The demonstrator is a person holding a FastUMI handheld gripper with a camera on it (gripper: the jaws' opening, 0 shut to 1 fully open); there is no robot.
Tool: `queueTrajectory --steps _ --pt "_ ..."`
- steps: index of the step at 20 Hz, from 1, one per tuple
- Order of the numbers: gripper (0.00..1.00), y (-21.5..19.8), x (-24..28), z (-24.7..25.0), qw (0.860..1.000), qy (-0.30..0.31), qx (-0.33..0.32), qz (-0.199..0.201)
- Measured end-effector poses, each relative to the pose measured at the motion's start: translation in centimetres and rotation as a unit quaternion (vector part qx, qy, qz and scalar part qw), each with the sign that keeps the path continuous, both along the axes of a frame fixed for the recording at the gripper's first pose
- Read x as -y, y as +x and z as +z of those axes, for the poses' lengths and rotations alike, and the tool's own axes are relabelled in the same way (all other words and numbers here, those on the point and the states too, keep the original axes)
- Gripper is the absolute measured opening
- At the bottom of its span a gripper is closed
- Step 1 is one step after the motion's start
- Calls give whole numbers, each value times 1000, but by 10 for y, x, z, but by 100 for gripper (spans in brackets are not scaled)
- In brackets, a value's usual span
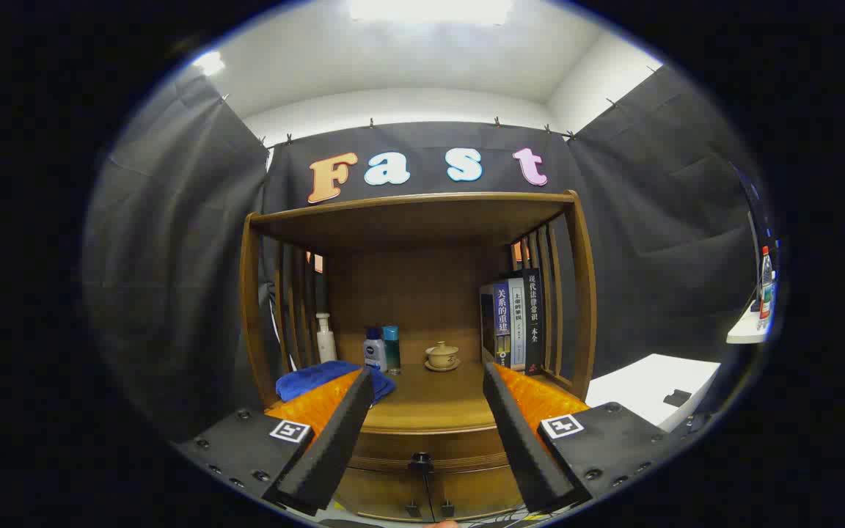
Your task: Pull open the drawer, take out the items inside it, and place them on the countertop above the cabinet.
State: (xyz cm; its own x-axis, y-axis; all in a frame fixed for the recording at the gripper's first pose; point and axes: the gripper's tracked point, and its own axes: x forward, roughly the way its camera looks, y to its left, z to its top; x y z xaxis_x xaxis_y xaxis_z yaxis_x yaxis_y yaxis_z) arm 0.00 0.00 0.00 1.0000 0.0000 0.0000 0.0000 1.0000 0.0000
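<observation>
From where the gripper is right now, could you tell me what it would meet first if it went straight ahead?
Probably the cabinet's front edge above the drawer knob; the open gripper holds nothing, though depth is unclear.

Your gripper (428, 381) fingers stand wide apart with nothing between them, and they hide things. One finger covers part of the blue cloth (314, 379). The drawer (422, 480) below and between the fingers is shut, so you cannot see inside (its sides are hidden behind the fingers too). The small bottles (382, 349) beyond the fingers are too tiny to tell what they are.
</observation>
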Motion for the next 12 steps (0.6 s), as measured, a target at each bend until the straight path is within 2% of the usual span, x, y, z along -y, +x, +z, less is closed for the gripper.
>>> queueTrajectory --steps 12 --pt "98 -3 -7 -4 1000 -8 -8 2"
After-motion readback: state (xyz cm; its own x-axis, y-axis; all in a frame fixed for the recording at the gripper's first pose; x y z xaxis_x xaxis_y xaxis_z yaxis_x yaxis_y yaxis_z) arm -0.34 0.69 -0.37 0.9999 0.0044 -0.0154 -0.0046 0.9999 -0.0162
